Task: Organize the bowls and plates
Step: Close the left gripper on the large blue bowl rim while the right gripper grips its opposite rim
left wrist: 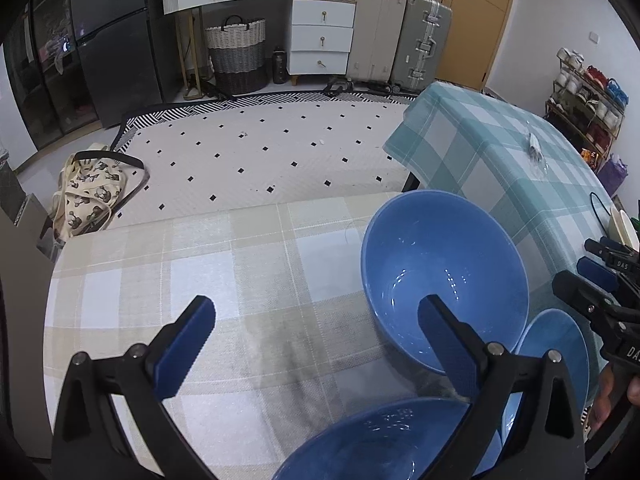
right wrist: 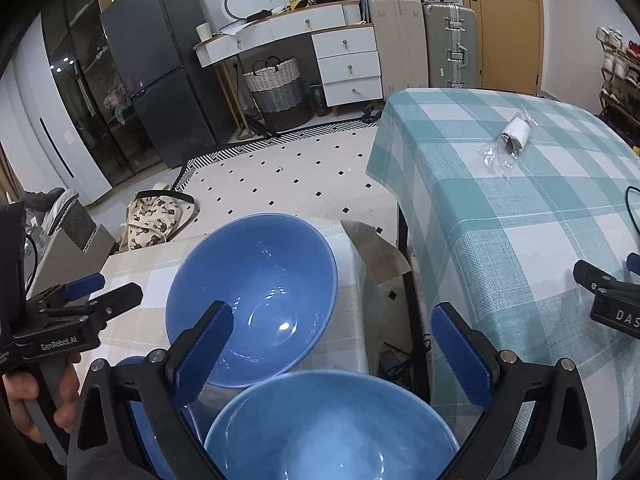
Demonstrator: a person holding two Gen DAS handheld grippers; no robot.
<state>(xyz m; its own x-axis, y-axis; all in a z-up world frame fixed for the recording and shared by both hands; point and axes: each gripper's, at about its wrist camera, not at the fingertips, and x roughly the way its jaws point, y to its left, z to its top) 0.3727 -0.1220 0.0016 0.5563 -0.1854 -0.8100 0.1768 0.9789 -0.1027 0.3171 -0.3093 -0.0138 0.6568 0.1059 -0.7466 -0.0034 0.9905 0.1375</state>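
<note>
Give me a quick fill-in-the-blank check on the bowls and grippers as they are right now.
1. The far bowl and near bowl are both ____ in colour.
2. The left gripper has its jaws ____.
3. The right gripper grips ____.
4. The bagged item lies on the ____ checked tablecloth.

Missing words: blue; open; nothing; teal

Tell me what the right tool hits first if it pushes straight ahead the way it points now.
Probably the far blue bowl: the right tool, open and empty, points over the near blue bowl toward that bowl's right rim. Depth is unclear, so it could instead slip past into the gap beside the teal-checked table.
</note>
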